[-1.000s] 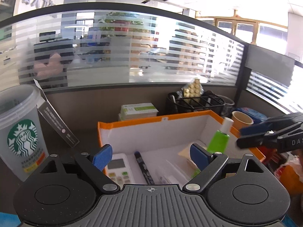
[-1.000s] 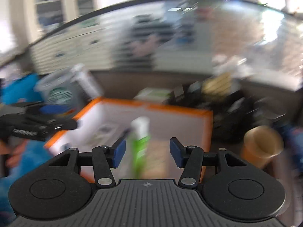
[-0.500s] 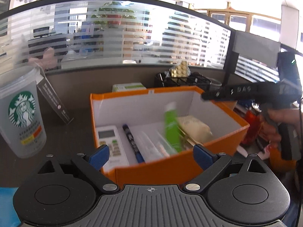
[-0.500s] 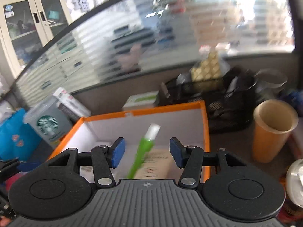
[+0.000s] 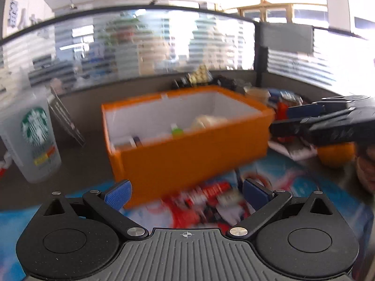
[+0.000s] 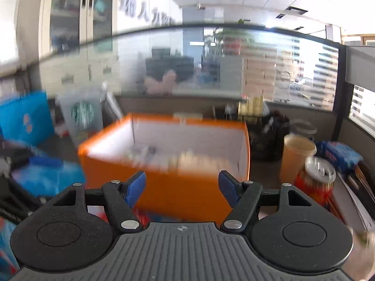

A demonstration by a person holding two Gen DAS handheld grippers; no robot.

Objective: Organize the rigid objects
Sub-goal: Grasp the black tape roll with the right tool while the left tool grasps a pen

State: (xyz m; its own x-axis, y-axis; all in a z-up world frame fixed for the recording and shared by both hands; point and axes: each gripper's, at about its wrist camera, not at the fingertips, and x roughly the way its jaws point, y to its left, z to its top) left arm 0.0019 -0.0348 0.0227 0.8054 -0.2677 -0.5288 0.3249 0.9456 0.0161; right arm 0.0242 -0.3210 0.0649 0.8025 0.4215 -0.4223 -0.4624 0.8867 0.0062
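The orange box point(image 5: 187, 164) with a white lining stands ahead of both grippers. Inside it, in the left wrist view, lie a green bottle point(image 5: 177, 131), a beige packet point(image 5: 206, 120) and a dark marker point(image 5: 137, 140). My left gripper point(image 5: 186, 190) hangs before the box's front wall, its jaws still opening with nothing between them. My right gripper point(image 6: 182, 185) also faces the box point(image 6: 164, 194); its jaws are opening and hold nothing. The left wrist view shows that right gripper point(image 5: 288, 119) to the right of the box. Both views are blurred.
A Starbucks cup point(image 5: 35, 138) and a leaning dark carton point(image 5: 66, 121) stand left of the box. Right of it are a paper cup point(image 6: 296, 157), a red can point(image 6: 316, 182) and a black basket point(image 6: 267, 138). A colourful packet point(image 5: 211, 206) lies below the left gripper.
The right gripper let go of the green bottle, which dropped into the box. Both grippers have drawn back from the box and lowered. The right jaws stand wider.
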